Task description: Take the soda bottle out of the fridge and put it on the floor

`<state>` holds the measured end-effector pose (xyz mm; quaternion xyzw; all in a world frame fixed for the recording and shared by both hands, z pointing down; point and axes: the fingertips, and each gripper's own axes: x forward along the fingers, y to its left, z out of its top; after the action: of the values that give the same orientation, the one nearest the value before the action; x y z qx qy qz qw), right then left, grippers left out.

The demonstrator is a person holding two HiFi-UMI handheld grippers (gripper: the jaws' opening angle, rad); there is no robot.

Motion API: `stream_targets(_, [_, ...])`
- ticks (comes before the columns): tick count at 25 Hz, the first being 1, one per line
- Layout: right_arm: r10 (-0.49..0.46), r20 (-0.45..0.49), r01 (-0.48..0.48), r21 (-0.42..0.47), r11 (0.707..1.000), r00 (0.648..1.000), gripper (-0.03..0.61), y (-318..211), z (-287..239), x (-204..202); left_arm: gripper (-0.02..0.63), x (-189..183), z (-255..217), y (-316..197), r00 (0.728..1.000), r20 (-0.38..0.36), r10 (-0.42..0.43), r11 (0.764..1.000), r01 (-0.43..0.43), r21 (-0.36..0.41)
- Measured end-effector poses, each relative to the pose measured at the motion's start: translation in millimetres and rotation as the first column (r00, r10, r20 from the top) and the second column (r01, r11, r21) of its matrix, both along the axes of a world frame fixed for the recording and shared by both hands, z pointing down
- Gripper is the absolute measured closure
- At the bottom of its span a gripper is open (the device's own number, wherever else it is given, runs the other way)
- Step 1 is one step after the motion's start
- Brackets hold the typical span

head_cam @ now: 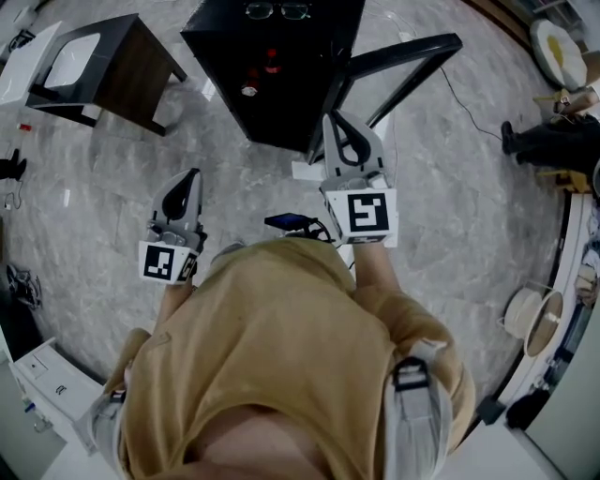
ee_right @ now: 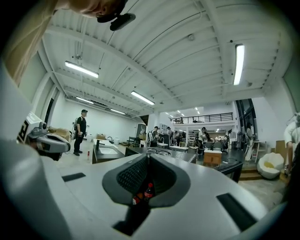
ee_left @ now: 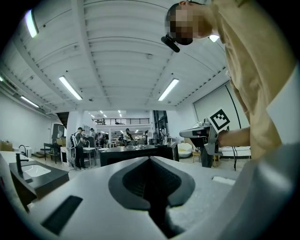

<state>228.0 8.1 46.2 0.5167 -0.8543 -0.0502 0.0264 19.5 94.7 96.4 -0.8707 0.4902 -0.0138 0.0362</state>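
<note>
Soda bottle (head_cam: 272, 64) isn't in either gripper. Up close, the left gripper (head_cam: 192, 180) and right gripper (head_cam: 336, 127) both have their jaws pinched together on nothing. Further out, the bottle's sitting inside the black fridge (head_cam: 225, 56), door (head_cam: 403, 58) swung open, glasses (head_cam: 277, 10) on top.

The grey marbled floor (head_cam: 450, 216) spreads all around you. At the upper left of the head view stands a dark sink unit (head_cam: 131, 75) with a white basin (head_cam: 70, 58) set in it. A pair of glasses (head_cam: 277, 10) lies ahead of you, at the top edge. A white box (head_cam: 52, 375) sits at your lower left. In the right gripper view a person in dark clothes (ee_right: 81, 131) stands under long ceiling lights (ee_right: 81, 69).
</note>
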Motion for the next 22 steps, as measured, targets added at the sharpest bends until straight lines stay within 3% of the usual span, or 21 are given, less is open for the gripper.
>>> stream_targets(7, [0.001, -0.054, -0.002, -0.026, 1.0, 0.999, 0.574, -21, 23, -7, 0.611, 0, 2, -36, 0.999, -0.027, 0.031, 1.0, -0.031, -0.005])
stream_targets(15, [0.039, -0.072, -0.042, -0.045, 0.998, 0.997, 0.574, -47, 41, -50, 0.611, -25, 11, -74, 0.992, -0.068, 0.102, 0.994, -0.1, 0.037])
stream_targets(22, [0.068, -0.099, -0.077, -0.088, 0.993, 0.993, 0.574, -82, 66, -84, 0.611, -69, 32, -99, 0.98, -0.172, 0.096, 0.994, -0.104, -0.039])
